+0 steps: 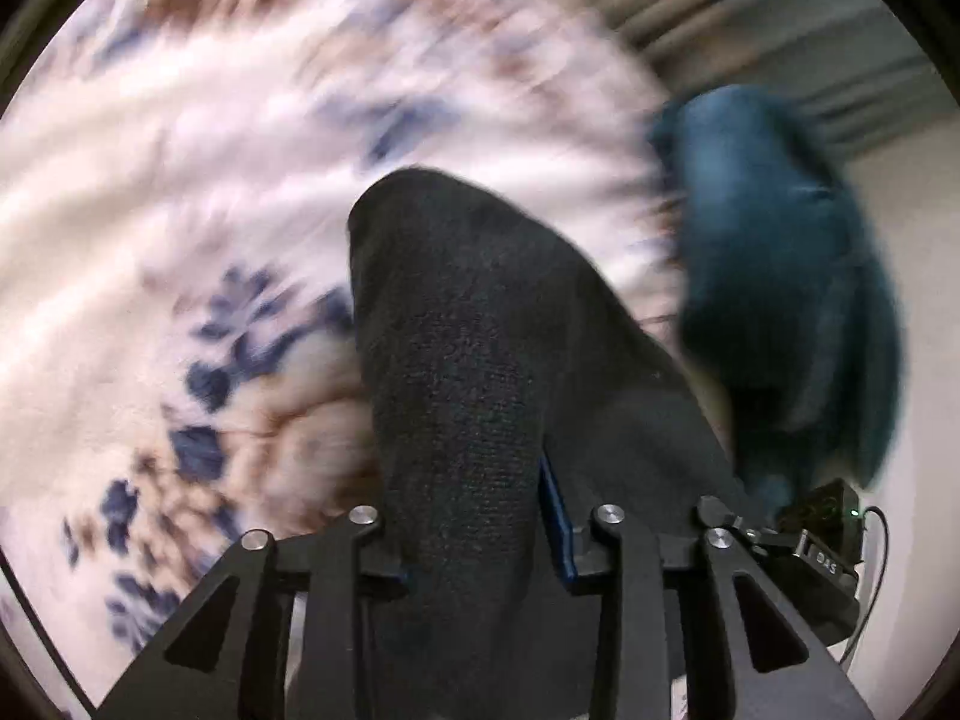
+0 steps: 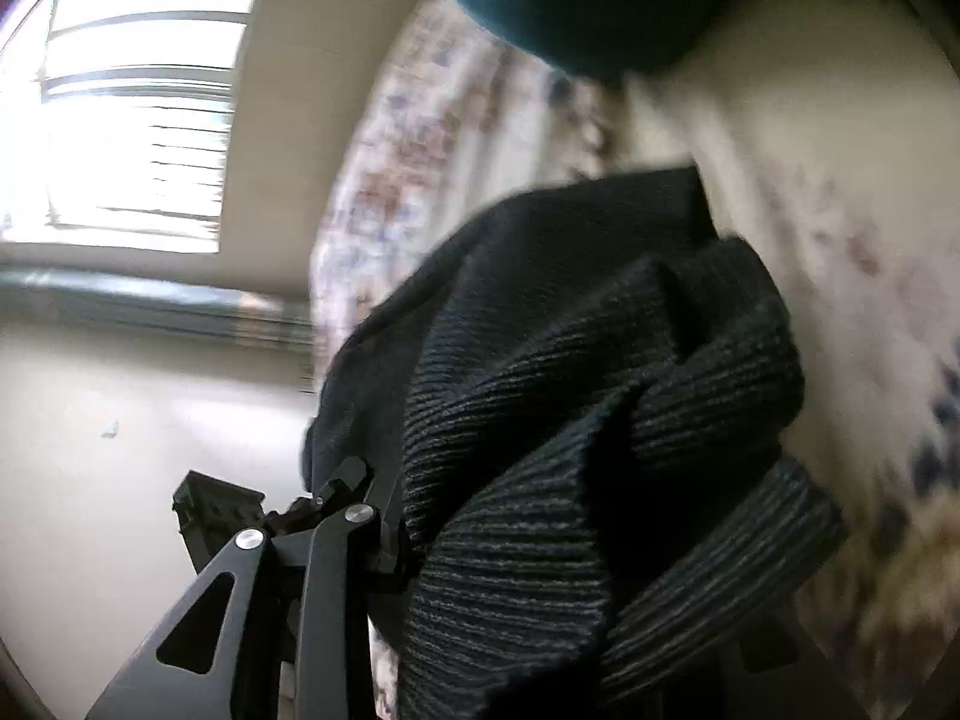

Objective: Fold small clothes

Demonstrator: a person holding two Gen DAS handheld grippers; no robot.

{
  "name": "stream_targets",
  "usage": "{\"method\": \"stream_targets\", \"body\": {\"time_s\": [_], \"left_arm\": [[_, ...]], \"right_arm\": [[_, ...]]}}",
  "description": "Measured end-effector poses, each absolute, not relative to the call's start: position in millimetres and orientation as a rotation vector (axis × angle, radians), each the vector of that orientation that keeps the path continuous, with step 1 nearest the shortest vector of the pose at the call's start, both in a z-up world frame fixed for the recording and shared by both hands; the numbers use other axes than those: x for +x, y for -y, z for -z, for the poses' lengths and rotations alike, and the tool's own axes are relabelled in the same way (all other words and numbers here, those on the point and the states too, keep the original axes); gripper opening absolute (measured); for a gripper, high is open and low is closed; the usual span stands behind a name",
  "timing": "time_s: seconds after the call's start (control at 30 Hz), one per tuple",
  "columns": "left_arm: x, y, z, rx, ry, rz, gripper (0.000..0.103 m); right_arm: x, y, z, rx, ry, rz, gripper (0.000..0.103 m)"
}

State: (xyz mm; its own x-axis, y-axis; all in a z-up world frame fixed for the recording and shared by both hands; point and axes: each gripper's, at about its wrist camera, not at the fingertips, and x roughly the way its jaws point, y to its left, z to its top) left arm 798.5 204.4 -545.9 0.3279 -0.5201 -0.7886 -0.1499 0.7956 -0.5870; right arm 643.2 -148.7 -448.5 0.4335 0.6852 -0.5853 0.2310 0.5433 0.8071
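Observation:
A dark knitted garment (image 1: 468, 372) hangs lifted over a floral blanket (image 1: 180, 180). My left gripper (image 1: 480, 540) is shut on its edge; the cloth drapes over and hides the fingertips. In the right wrist view the same ribbed dark garment (image 2: 570, 450) bunches over my right gripper (image 2: 480, 540), which is shut on it, its right finger hidden by cloth. A person's arm in a teal sleeve (image 1: 780, 276) shows at the right, and also at the top of the right wrist view (image 2: 570, 0).
The floral blanket (image 2: 420, 138) covers the surface below. A bright window with blinds (image 2: 138, 120) and a pale wall (image 2: 120, 420) lie to the left in the right wrist view. The other gripper's body (image 1: 822, 540) shows at lower right.

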Motion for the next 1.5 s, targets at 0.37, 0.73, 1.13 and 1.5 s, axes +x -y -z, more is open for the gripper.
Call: {"method": "stream_targets", "body": {"time_s": [0.37, 0.73, 1.13, 1.5], "left_arm": [[732.9, -207.1, 547.9, -0.436, -1.219, 0.14, 0.085], [662.5, -158.2, 475.8, -0.114, -1.112, -0.122, 0.103], [576.0, -117.7, 312.9, -0.06, -1.003, -0.111, 0.103], [447.3, -87.8, 156.1, -0.051, -0.832, -0.081, 0.103]], "right_arm": [[615.4, 178.8, 486.2, 0.45, -1.336, -0.103, 0.066], [575.1, 135.3, 394.4, -0.061, -1.219, 0.171, 0.103], [479.3, 93.6, 226.8, -0.101, -1.029, 0.176, 0.103], [337.2, 103.4, 29.9, -0.072, -0.845, 0.17, 0.103]]}}
